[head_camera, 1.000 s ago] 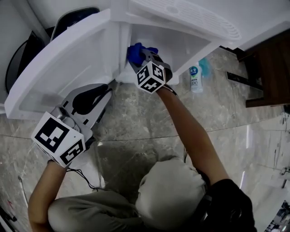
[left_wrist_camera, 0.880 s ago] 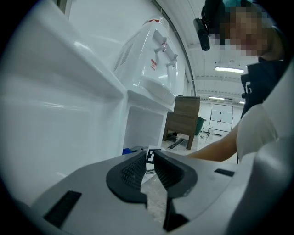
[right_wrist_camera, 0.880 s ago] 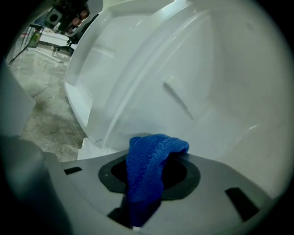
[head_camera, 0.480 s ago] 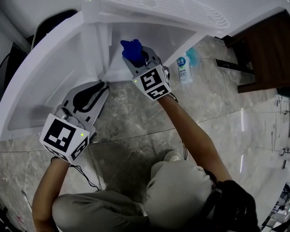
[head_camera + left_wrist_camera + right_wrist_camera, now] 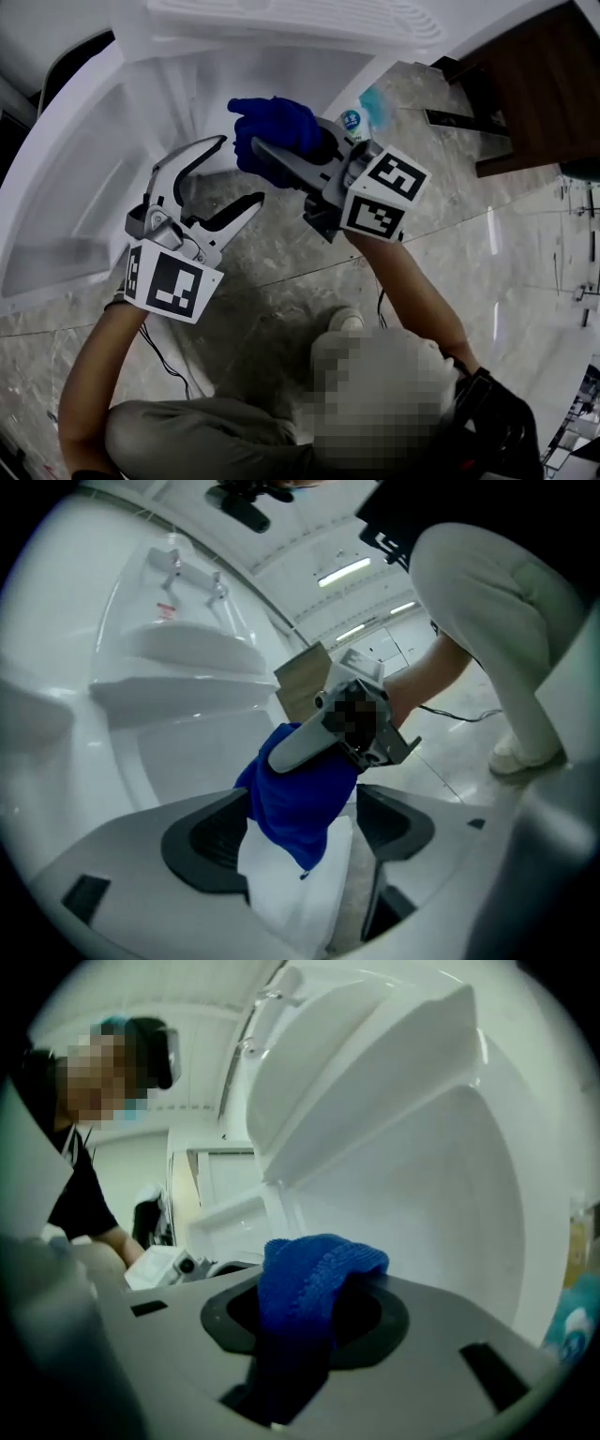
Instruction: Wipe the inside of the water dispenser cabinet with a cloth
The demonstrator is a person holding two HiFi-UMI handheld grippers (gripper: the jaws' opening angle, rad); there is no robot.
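The blue cloth (image 5: 278,127) is bunched in my right gripper (image 5: 258,148), which is shut on it and held in front of the open white cabinet (image 5: 281,70). In the right gripper view the cloth (image 5: 314,1274) bulges up between the jaws. My left gripper (image 5: 239,171) stands just left of it; its jaws have just been opening and are wide apart. In the left gripper view the cloth (image 5: 302,794) hangs in the gap between the left pads (image 5: 211,841) without being pressed, with the right gripper's finger lying over it.
The cabinet door (image 5: 66,187) swings open to the left. A small blue-and-white bottle (image 5: 352,120) stands on the marble floor (image 5: 281,253) to the right of the cabinet. Dark wooden furniture (image 5: 525,84) is at the upper right.
The right gripper has come up and out of the cabinet with the cloth and rolled over. The left gripper has left the door's lower edge, moved right toward the cloth, rolled and opened.
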